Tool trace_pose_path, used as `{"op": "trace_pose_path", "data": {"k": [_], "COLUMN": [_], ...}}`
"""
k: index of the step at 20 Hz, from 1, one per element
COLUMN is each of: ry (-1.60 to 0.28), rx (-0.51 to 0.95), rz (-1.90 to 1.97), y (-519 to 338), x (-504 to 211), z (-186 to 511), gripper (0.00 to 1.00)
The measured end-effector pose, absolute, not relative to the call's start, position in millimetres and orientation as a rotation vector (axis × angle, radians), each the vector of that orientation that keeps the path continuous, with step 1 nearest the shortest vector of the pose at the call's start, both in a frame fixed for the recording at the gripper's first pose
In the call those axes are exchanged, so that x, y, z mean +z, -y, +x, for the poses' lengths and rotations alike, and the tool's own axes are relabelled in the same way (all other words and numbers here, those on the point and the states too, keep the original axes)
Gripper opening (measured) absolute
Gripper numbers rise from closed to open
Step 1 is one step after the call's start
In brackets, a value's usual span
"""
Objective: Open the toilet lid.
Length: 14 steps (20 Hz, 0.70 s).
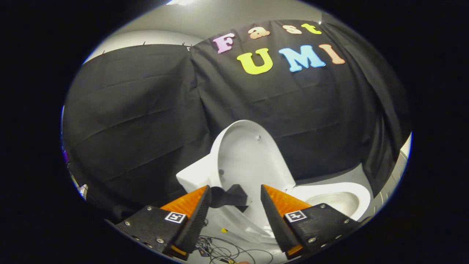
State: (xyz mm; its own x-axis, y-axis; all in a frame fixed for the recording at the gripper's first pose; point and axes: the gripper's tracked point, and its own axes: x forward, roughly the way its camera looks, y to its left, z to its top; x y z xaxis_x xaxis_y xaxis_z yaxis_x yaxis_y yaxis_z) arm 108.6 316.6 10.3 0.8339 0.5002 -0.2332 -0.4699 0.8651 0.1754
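Gripper view.

Item: claw [235, 194]. Fingers spread wide apart, nothing between them but air; neither finger presses on anything. A small dark block shows in the gap just beside the left finger; whether it belongs to the rig or to the toilet cannot be told.

Item: toilet lid [246, 156]. White, oval, standing raised and tilted back against the black cloth wall [139, 121], its hollow underside facing the claw. It stands just ahead of the fingers and rises beyond them. A small stud shows on the underside near the top.

Item: toilet bowl [339, 200]. White, open to view, beyond the right finger and to the lid's right; rim uncovered.

Item: cables [220, 251]. Loose tangle on the floor below and between the fingers.

Step in hand, as judged: the lid appears already lifted clear of the bowl, so the lifting part of the task looks done or nearly so, with the claw free of the lid.

Next move, as judged: confirm the lid rests stably leaning back; if not, nudge it further with one finger, then draw the claw away without catching the lid's edge.
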Motion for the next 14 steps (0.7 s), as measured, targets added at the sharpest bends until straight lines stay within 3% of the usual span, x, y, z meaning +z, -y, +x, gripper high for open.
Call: {"op": "trace_pose_path", "data": {"k": [1,2,14], "ry": [-0.258,-0.230,0.031], "rx": [0.496,0.473,0.182], "rz": [0.090,0.068,-0.112], "y": [-303,-286,-71], "x": [14,22,114], "z": [108,109,52], "gripper": [0.89,0.94,0.96]}}
